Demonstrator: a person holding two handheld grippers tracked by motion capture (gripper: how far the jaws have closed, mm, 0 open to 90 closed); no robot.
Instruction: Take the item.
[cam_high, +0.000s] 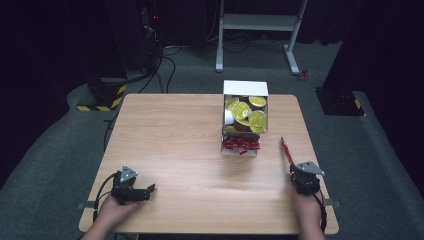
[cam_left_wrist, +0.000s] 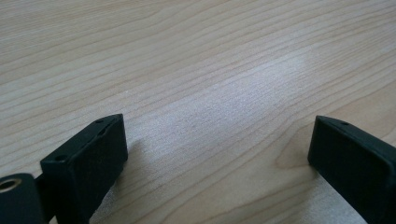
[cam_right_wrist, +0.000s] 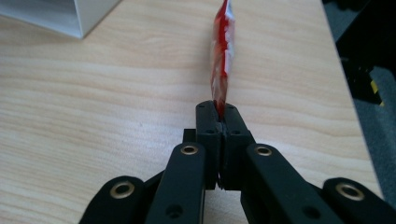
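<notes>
My right gripper (cam_high: 292, 167) is near the table's right front edge, shut on one end of a thin red sachet (cam_high: 286, 148). In the right gripper view the red sachet (cam_right_wrist: 221, 51) sticks out edge-on from between the closed jaws of the right gripper (cam_right_wrist: 219, 109), over the bare wood. My left gripper (cam_high: 148, 190) rests at the front left of the table, its jaws open. In the left gripper view the left gripper (cam_left_wrist: 217, 140) has only tabletop between its wide-apart black fingers (cam_left_wrist: 88, 161).
A white box (cam_high: 245, 90) stands at the table's far middle-right, holding yellow-lidded cups (cam_high: 249, 112) at the back and red sachets (cam_high: 241, 144) at the front. Its corner (cam_right_wrist: 70, 16) is in the right gripper view. The table edge (cam_high: 330, 200) is close beside my right hand.
</notes>
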